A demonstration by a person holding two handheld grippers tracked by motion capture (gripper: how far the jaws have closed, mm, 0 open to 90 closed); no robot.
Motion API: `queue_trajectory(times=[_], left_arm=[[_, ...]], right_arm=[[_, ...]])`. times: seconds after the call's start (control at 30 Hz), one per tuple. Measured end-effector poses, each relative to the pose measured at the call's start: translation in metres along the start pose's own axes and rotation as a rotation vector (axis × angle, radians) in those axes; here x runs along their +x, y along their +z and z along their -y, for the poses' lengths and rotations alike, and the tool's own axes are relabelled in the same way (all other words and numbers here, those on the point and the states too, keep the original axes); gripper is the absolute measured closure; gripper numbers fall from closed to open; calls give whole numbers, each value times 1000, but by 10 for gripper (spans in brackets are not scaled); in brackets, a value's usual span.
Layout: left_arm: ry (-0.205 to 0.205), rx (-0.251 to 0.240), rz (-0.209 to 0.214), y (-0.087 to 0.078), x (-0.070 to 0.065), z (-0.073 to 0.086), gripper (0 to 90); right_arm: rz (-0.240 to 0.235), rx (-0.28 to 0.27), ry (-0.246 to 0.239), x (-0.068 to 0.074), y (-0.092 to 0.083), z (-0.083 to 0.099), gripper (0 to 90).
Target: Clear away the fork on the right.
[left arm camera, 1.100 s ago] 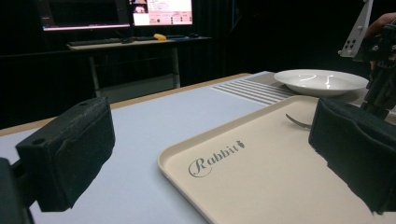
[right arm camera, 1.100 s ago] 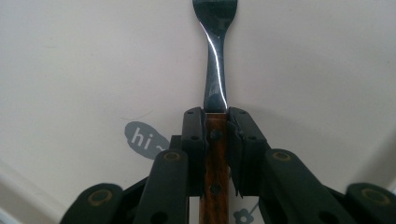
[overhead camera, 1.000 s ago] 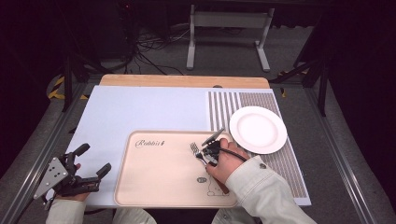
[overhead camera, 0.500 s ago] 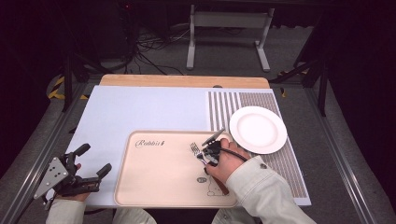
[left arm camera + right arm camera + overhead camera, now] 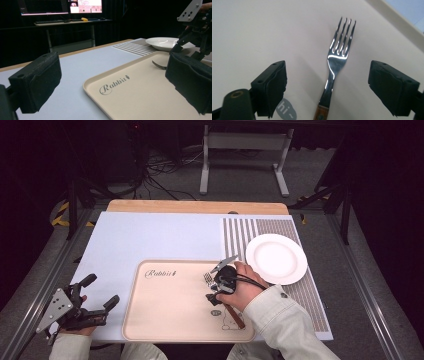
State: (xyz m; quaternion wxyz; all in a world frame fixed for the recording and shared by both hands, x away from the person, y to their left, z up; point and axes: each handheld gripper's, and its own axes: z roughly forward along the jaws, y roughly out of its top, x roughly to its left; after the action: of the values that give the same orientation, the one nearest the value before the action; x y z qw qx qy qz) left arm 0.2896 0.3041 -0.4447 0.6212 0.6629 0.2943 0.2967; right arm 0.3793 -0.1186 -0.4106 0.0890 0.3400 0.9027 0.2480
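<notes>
A steel fork [image 5: 335,67] with a wooden handle lies flat on the beige tray [image 5: 170,315], tines pointing away from me. My right gripper [image 5: 333,85] hovers low over it. Its jaws have just been opening and now stand wide on either side of the fork's neck, touching nothing. In the high view the right gripper [image 5: 216,285] sits over the fork [image 5: 207,279] at the tray's right part. My left gripper [image 5: 101,291] rests open at the table's front left, beside the tray, with nothing between its pads [image 5: 37,85].
A white plate [image 5: 276,257] sits on the striped mat [image 5: 240,235] at the right, just beyond the right hand. The tray lies on a pale blue mat [image 5: 150,240]. Metal frame rails run along both table sides.
The right gripper's jaws have spread apart over the fork, which stays lying on the tray. Neither hand has shifted.
</notes>
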Motion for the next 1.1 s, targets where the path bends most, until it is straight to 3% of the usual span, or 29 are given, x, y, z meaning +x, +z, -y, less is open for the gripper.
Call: queue_trajectory(times=[0.23, 0.3, 0.33, 0.43, 0.5, 0.53, 0.6, 0.77, 1.1], left_arm=[[-4, 0, 2, 0, 0, 0, 11], [-3, 0, 1, 0, 0, 0, 11], [-3, 0, 1, 0, 0, 0, 11], [-4, 1, 2, 0, 1, 0, 11], [-3, 0, 4, 0, 1, 0, 12], [-6, 1, 4, 0, 1, 0, 12], [-5, 0, 3, 0, 1, 0, 12], [-6, 1, 2, 0, 1, 1, 12], [-4, 1, 4, 0, 1, 0, 12]], right_arm=[[-100, -82, -9, -7, 3, -5, 220], [-118, -109, -19, -11, 3, -7, 325], [-118, -109, -19, -11, 3, -7, 325], [-145, -86, -57, -14, 1, -9, 593], [-183, -63, -50, -16, 1, -10, 752], [-203, -57, -41, -17, 1, -10, 804], [-199, -53, -69, -19, 2, -11, 881], [-161, -17, -143, -21, 8, -11, 900], [-162, 21, -167, -16, 20, -9, 900]])
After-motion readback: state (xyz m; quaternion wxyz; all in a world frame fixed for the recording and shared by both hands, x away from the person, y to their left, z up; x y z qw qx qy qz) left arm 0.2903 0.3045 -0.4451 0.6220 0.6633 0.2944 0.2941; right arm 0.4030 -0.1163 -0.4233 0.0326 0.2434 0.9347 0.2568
